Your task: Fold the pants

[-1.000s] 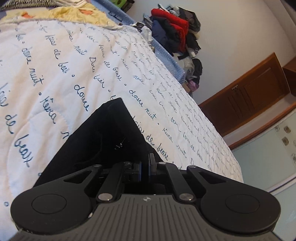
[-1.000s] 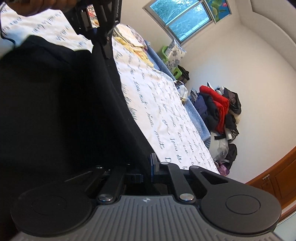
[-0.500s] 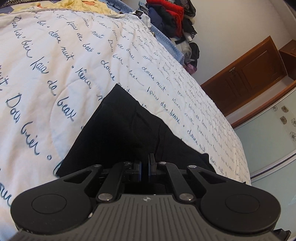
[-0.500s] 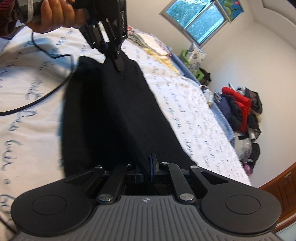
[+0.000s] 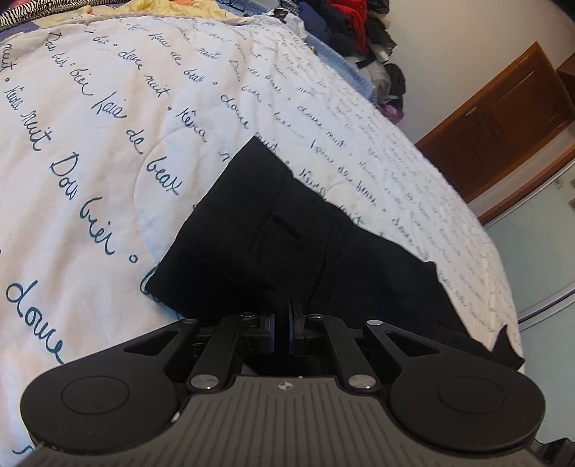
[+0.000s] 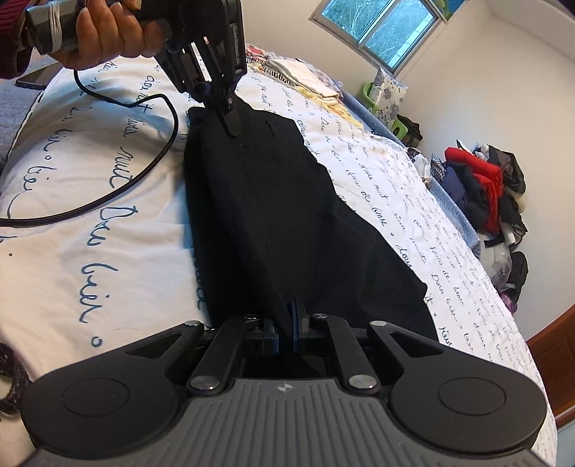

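- Black pants lay stretched lengthwise on the bed, on a white quilt printed with blue handwriting.
- Right gripper, near end of the garment: jaws pressed together, pinching a raised fold of the black cloth between the blue pads.
- Left gripper, seen far off from the right wrist camera, carried by a hand in a dark red sleeve: tip down on the far end of the pants, jaws closed, pinching the fabric there.
- From the left wrist camera, same gripper: blue pads drawn almost together, black cloth right beneath and ahead of them; a pocket slit visible on the layer in front.
- Fabric between the two grips lifted into a long ridge, the rest spread flat to either side.
- Black cable looped across the quilt, just beside the left edge of the pants.
- Pile of clothes, red and dark, heaped against the wall beyond the bed.
- Window high on the far wall; wooden cabinet off past the bed's edge.
- Folded linens stacked at the far end of the bed.
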Tool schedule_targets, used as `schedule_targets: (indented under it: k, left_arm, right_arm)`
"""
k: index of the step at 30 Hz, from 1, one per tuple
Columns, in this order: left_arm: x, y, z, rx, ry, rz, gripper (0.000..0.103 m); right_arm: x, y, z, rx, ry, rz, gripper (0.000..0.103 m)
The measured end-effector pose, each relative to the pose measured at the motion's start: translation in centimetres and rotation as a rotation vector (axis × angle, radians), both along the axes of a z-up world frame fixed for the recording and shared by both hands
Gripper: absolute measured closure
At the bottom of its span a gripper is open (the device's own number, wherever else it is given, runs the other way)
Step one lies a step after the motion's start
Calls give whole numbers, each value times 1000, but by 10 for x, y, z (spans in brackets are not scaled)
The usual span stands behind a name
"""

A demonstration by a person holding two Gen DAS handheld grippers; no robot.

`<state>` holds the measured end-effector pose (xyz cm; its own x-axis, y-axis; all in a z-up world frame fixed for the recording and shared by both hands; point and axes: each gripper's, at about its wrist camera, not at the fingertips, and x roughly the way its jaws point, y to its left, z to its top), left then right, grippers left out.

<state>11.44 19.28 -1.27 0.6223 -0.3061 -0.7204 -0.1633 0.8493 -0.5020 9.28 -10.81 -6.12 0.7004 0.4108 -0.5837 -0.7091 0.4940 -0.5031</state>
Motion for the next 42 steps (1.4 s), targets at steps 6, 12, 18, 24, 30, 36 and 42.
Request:
schedule_targets:
  k: [6,12,18,24,30,36,42]
  left_arm:
    - [2,-9,-4,68,14,12,82]
    - [-13,-12,20,182,-22,63,63]
    - [-35,-24,53,363,-107,128,58]
    - [-24,-81,67,285,-189,-144,56]
    - [-10,-174,41,232,-203,-546,56]
    - [-20,-250,9,268,-254,-882,49]
    - [-19,-278,-13,333,-254,-966,52]
  right_arm:
    - [-5,0,-11,11,26,-15,94]
    - [-11,6,-15,28,-7,-79,91]
    - [-19,-23,5,178,151,-119,85]
    - [-21,-90,26,394,276,-260,75]
    - [-17,-149,9,448,387,-513,75]
    - [5,-179,36,540,316,-550,75]
    - [83,-183,39,450,445,-551,74]
